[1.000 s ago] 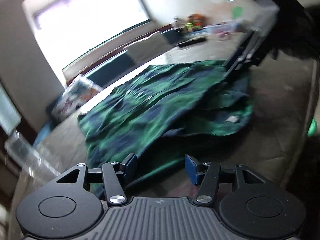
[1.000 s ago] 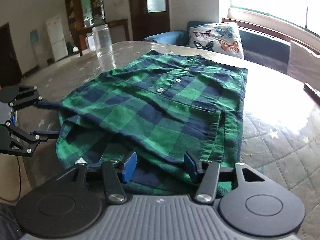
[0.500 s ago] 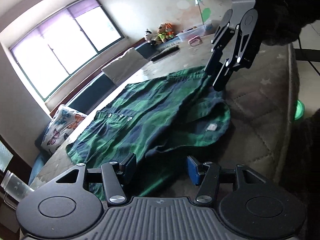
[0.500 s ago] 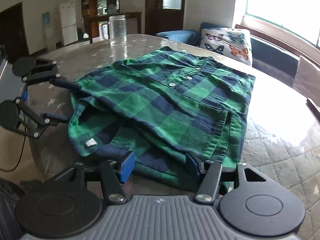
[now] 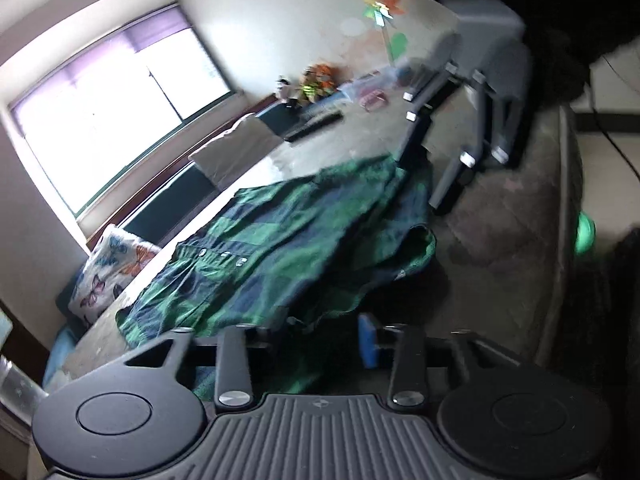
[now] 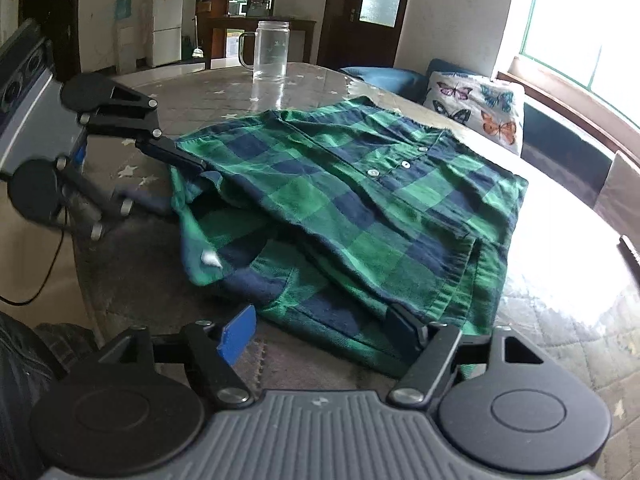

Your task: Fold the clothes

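Green & navy plaid shirt point(image 6: 360, 200) lies on the worktop point(image 6: 560, 340), button side up, 3 white buttons showing, partly folded w/ layers overlapping at the near edge. A small white tag point(image 6: 211, 258) shows on the inner layer at the near-left corner. In the left wrist view the shirt point(image 5: 304, 240) runs diagonally across the quilted worktop point(image 5: 500, 232); pic is motion-blurred.

Right claw point(image 6: 322, 332) is open, jaws spread wide, low at the shirt's near hem: the blue-padded finger sits over bare worktop just left of the cloth, the dark finger rests on or just above the hem fabric. Not gripping anything. Seen from the left wrist cam, right claw point(image 5: 432, 160) is at the far corner of the shirt, fingers apart, held by a dark fuzzy sleeve point(image 5: 568, 32).

Left claw point(image 6: 160, 176) is at the shirt's left corner; upper finger lies on the cloth edge, lower one beside it on the worktop. Fingers are apart w/ cloth between them in the own-cam view point(image 5: 324, 336). Can't tell if it's pinching the fabric.

Around: glass jar point(image 6: 271, 50) w/ handle stands upright on the worktop beyond the shirt, well apart from it. Butterfly cushion point(image 6: 476, 106) on a blue sofa past the worktop's far-right edge, under a bright window point(image 6: 580, 20). White fridge point(image 6: 168, 22) in the back room.
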A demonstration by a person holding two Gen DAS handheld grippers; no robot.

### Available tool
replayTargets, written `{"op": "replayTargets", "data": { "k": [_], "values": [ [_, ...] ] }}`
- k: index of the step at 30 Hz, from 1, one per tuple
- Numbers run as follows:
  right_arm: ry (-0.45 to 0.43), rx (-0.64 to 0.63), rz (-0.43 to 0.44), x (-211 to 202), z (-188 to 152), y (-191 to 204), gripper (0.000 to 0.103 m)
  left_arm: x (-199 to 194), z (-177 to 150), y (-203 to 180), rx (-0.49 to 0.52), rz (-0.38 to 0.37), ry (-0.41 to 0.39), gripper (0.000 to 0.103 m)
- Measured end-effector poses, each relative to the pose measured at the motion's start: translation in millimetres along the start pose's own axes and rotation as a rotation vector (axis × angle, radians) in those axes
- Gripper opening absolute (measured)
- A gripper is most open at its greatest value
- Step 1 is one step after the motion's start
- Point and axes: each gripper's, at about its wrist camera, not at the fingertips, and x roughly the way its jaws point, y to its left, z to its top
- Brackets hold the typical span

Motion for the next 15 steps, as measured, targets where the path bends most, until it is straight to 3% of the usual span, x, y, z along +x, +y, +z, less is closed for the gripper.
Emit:
{"op": "replayTargets", "data": {
  "k": [2, 8, 11, 14, 15],
  "values": [
    [-0.007, -0.021, -0.009, 0, 0, 1, 0.078, 3, 5, 10, -0.039, 0.008, -0.005, 0.015],
    [-0.04, -0.077, -0.045, 9, 7, 3, 0.078, 14, 20, 41, -0.158, 0.031, -0.019, 0.012],
    [-0.038, -0.103, -0.072, 20, 11, 0, 0.067, 19, 28, 57, -0.217, 0.043, -0.027, 0.012],
    [-0.011, -0.088, -0.066, 32, 15, -7, 0.047, 23, 31, 68, -0.261, 0.047, -0.024, 0.013],
    [-0.005, -0.07, -0.057, 34, 16, -11, 0.037, 23, 30, 69, -0.264, 0.044, -0.019, 0.013]
  ]
}}
